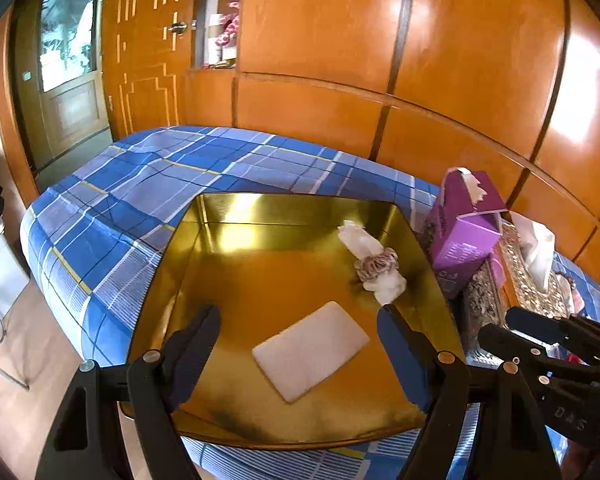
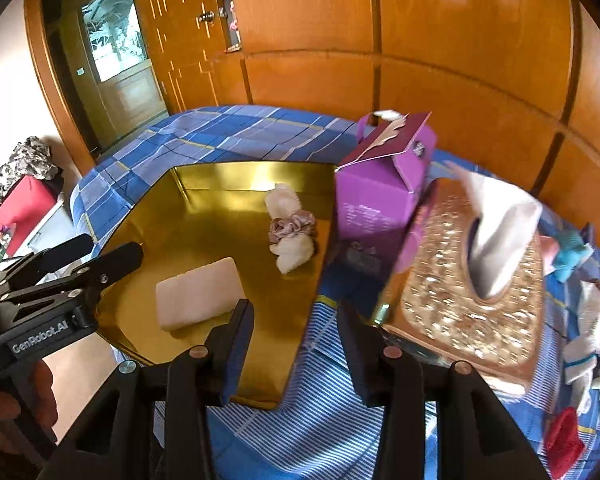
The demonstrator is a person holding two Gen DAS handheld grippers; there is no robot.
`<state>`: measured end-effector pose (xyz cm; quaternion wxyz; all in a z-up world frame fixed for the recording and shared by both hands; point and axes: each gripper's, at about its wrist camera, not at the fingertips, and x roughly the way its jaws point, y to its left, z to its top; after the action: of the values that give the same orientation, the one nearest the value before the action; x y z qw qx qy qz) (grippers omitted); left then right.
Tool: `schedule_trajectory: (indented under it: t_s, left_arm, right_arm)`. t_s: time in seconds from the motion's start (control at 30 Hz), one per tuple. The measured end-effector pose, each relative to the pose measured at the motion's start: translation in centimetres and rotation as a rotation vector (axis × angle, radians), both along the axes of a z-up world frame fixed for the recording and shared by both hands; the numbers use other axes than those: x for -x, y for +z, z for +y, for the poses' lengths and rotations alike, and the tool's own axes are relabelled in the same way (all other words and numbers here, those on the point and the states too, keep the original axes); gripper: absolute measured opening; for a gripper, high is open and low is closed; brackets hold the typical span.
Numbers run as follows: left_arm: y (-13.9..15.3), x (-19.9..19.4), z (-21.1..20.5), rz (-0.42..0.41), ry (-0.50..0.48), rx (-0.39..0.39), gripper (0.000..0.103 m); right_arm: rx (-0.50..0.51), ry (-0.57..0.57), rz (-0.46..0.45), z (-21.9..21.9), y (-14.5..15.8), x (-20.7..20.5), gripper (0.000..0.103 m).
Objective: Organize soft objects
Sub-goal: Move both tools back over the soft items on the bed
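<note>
Left wrist view: the left gripper (image 1: pixel 300 340) hangs over a shiny gold tray (image 1: pixel 220 272) on a blue checked cloth (image 1: pixel 140 168). Its fingers are wide apart with nothing between them. A flat white cloth pad (image 1: pixel 310 350) lies in the tray below. A rolled white cloth (image 1: pixel 374 262) with a scrunchie around it lies nearer the far right corner. The right gripper (image 2: pixel 296 332) has its fingers a little apart and empty, above the tray's edge, beside a sparkly tissue box (image 2: pixel 468 300) and a purple box (image 2: pixel 380 188).

Both wrist cameras look steeply down, close over the shared gold tray (image 1: pixel 188 240), the right camera from farther right.
</note>
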<state>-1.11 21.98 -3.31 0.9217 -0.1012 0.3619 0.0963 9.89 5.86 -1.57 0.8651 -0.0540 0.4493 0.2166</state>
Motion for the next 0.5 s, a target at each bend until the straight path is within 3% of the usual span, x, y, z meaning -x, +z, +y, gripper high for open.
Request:
schedule_trajectory:
  t_s: [0.23,0.5]
  left_arm:
    - [0.9,0.4,-2.8,-0.024,-0.097,-0.032,0.081]
    - [1.4,0.5,-5.9,-0.019,-0.198,-0.045,0.081]
  right_arm:
    - [0.022,-0.038,-0.087,-3.0,1.2,2.5,0.044]
    - [0.020,-0.173,-0.089,-9.3,1.3,4.8,0.044]
